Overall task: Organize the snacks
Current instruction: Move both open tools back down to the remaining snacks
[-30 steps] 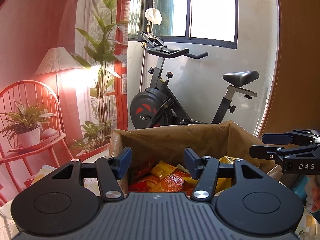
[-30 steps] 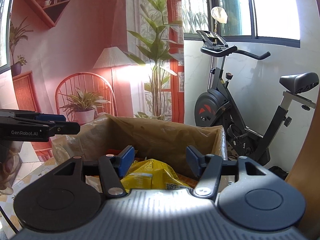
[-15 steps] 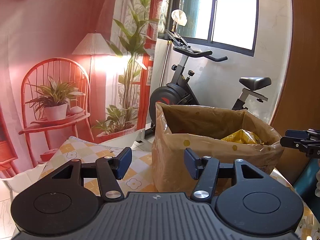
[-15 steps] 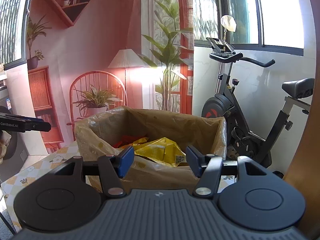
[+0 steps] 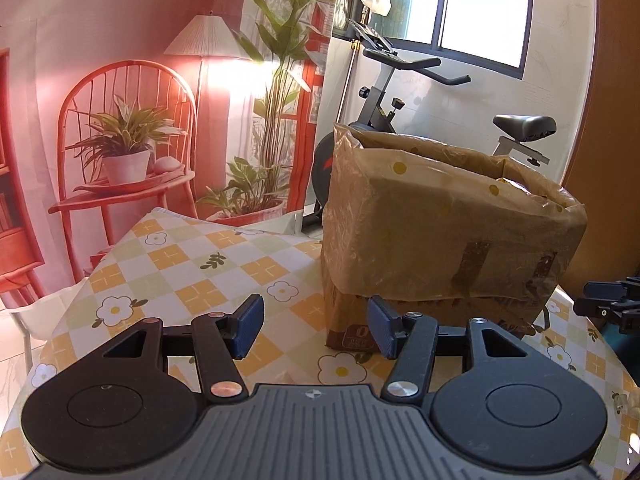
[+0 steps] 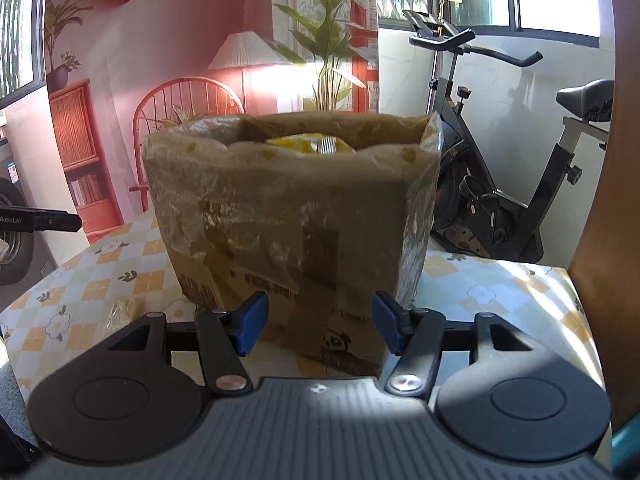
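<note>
A cardboard box lined with a brown plastic bag [image 5: 448,220] [image 6: 296,216] stands on the flowered tablecloth. A yellow snack packet [image 6: 308,145] peeks over its rim; more yellow [image 5: 516,186] shows in the left wrist view. My left gripper [image 5: 316,326] hovers open and empty in front of the box's lower left corner. My right gripper [image 6: 320,328] is open too, low before the box's front wall, nothing between its blue pads. Each gripper shows at the edge of the other's view: the right one [image 5: 612,304], the left one [image 6: 40,220].
The table [image 5: 192,264] carries a checked cloth with flowers. A small crinkled wrapper [image 6: 124,312] lies on it left of the box. Behind stand an exercise bike [image 6: 500,184], a printed backdrop with a red chair [image 5: 120,152], and a wooden panel [image 6: 600,240] at right.
Both grippers have drawn back and down from above the box's opening to in front of its side walls. The snacks inside have dropped almost out of sight. Neither gripper's jaws changed.
</note>
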